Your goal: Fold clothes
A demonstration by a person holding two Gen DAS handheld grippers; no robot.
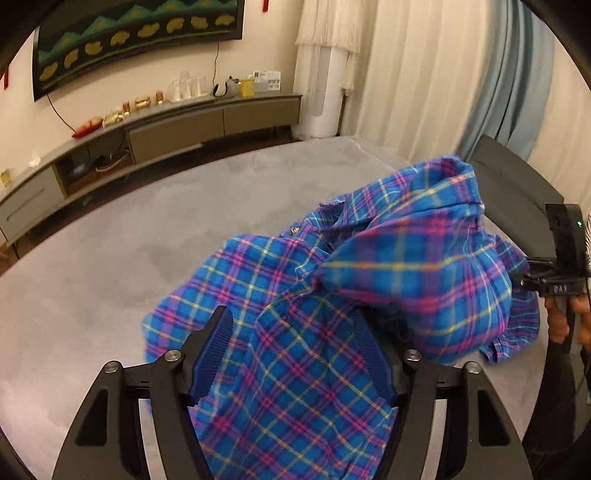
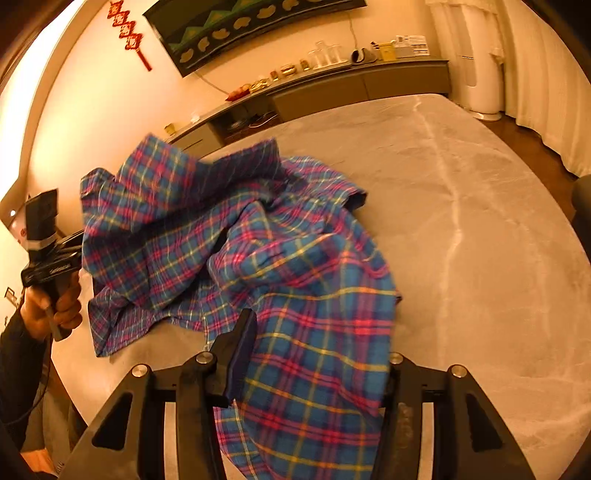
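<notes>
A blue, pink and yellow plaid shirt [image 1: 406, 266] lies crumpled in a heap on a grey bed cover [image 1: 147, 229]. My left gripper [image 1: 295, 347] stands open, its blue ribbed pads wide apart, and a fold of the shirt hangs loosely between them. In the right wrist view the shirt [image 2: 221, 229] drapes over my right gripper [image 2: 317, 362], whose jaws are also wide apart. Cloth hides its right finger, and the left pad is clear of the cloth. Each gripper shows at the edge of the other's view, held by a hand [image 2: 55, 306].
A long low cabinet [image 1: 177, 125] with glasses and small items runs along the far wall under a dark screen [image 1: 140, 33]. Curtains [image 1: 424, 74] and a white column unit [image 1: 328, 99] stand at the right. The grey bed cover [image 2: 461, 184] extends beyond the shirt.
</notes>
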